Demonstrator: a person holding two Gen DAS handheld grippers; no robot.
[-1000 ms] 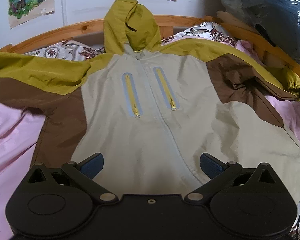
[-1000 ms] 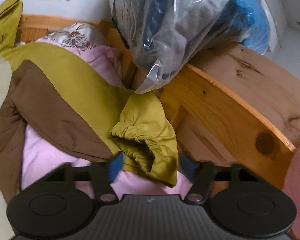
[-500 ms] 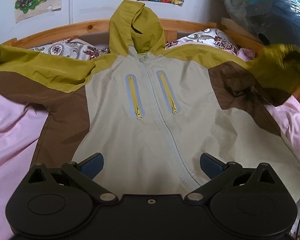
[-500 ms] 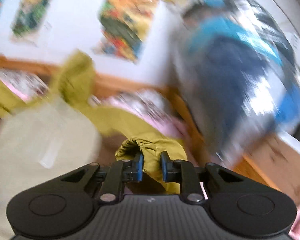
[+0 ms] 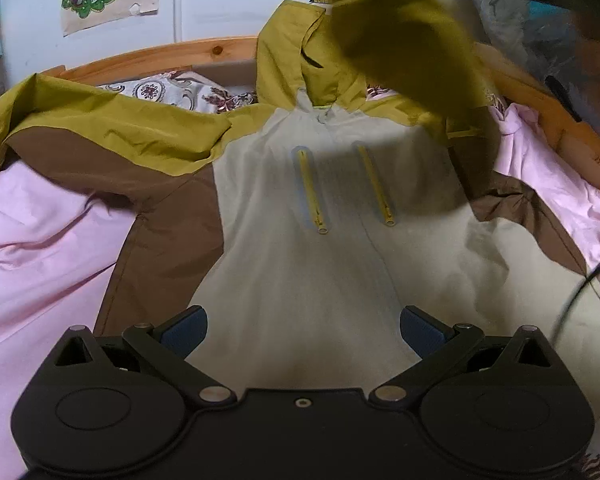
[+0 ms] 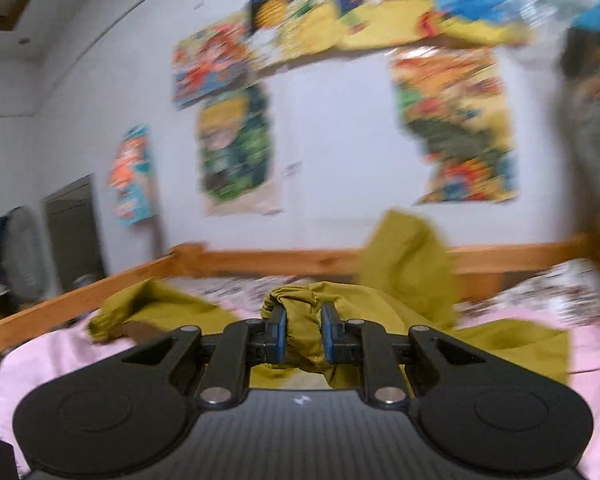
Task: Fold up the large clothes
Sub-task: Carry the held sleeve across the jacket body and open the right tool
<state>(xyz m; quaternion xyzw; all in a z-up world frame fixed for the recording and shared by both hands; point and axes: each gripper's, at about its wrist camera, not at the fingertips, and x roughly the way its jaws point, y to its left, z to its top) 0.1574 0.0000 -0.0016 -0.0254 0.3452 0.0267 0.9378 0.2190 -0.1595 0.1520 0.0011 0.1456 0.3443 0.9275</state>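
Tongs: right tongs (image 6: 303, 338) pinch the jacket cuff (image 6: 296, 300) w/ sleeve raised so we can fold it across the jacket (image 5: 320, 264); left tongs (image 5: 303, 330) spread, empty.

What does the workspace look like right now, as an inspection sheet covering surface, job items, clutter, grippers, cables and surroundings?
Surface: bed with pink sheet, wooden bed frame behind.
Job's things: hooded jacket lies front up, zipped, one sleeve spread out at picture left; sleeve cuff of the other is lifted.
Clutter: patterned pillow at the head; plastic-wrapped bundle, blurred.
Grippers: left gripper open above the jacket's lower front, holding nothing; right gripper has just been closing and is shut on the sleeve cuff.
Cables: one dark cable at the left view's right edge.
Surroundings: white wall with colourful posters; dark door.
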